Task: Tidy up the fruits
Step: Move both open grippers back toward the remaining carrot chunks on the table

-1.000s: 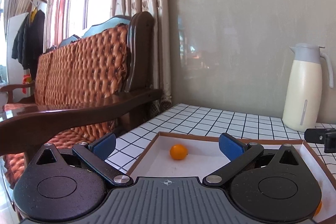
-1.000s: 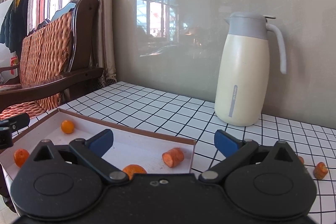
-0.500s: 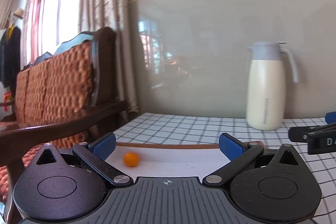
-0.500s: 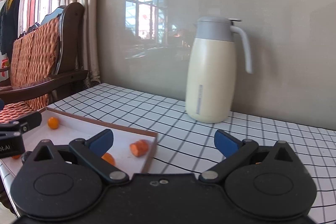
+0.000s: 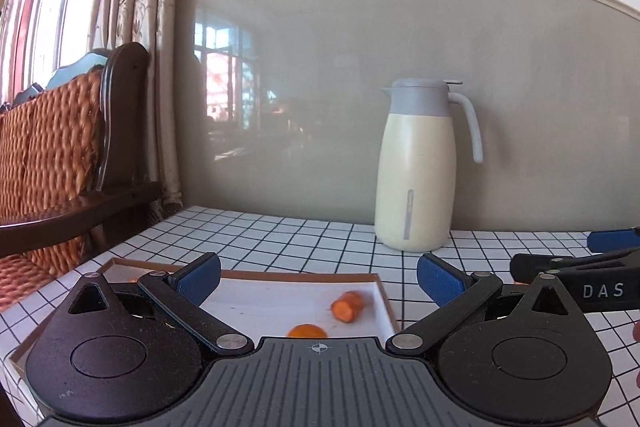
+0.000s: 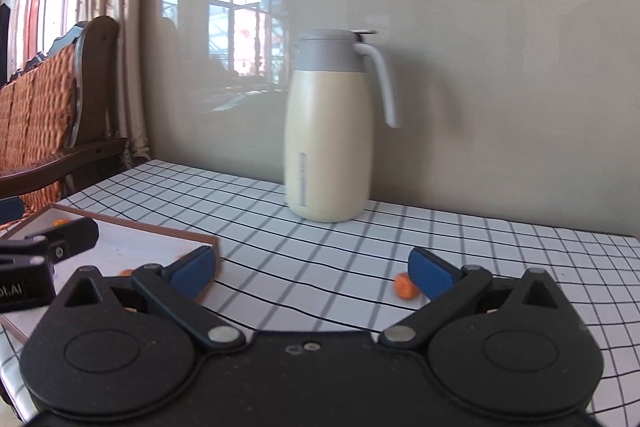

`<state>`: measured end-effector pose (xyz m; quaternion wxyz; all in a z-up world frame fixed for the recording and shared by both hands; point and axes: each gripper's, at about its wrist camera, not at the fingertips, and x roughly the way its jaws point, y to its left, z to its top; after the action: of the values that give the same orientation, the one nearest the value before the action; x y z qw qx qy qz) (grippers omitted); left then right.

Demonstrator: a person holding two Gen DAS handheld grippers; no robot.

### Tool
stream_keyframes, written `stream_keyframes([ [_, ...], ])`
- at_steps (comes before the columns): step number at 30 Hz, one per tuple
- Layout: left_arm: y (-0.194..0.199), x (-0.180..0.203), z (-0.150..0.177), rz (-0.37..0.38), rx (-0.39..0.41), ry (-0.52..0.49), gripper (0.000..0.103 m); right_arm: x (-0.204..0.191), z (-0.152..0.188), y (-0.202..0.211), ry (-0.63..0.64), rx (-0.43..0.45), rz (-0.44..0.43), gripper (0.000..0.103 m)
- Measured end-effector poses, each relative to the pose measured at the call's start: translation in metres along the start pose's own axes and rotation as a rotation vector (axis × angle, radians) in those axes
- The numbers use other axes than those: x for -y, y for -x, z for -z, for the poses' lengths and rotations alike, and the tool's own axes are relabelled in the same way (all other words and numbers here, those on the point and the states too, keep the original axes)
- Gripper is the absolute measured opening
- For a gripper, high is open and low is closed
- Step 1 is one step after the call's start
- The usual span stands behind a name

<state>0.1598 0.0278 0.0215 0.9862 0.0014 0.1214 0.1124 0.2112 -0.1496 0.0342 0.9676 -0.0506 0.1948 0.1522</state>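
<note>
- Across the whole lower part of both views lies the desk, covered by a white cloth with black grid; it carries everything, so the fruits can be collected from it.
- At 12 o'clock on the desk, against the wall, stands the thermos jug, upright and well apart from the work; it seems only a bystander.
- At 9 o'clock sits the shallow tray with brown rim, probably the place where the fruits must go, because an orange piece and a rounder fruit already lie in it near its right wall.
- The left gripper hangs above the tray, jaws wide apart and holding nothing.
- The right gripper points to the bare cloth, jaws also wide apart and empty; I judge it is going for a fruit outside the tray.
- Only the right wrist view shows that loose piece, lying on the cloth just beside the right blue pad at 3 o'clock; only the left view shows the tray contents clearly.
</note>
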Motion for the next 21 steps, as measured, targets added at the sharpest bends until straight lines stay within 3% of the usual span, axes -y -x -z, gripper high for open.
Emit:
stream_keyframes([
  [6, -0.005, 0.042, 0.007, 0.029, 0.018, -0.078, 0.103, 0.03, 0.008, 0.001, -0.022, -0.013, 0.054, 0.097],
  [14, -0.02, 0.085, 0.008, 0.126, -0.014, -0.102, 0.103, 0.073, 0.02, -0.008, -0.047, -0.064, 0.149, 0.097],
  [21, -0.041, 0.117, 0.013, 0.162, -0.04, -0.113, 0.103, 0.104, 0.029, -0.035, -0.063, -0.12, 0.23, 0.094],
])
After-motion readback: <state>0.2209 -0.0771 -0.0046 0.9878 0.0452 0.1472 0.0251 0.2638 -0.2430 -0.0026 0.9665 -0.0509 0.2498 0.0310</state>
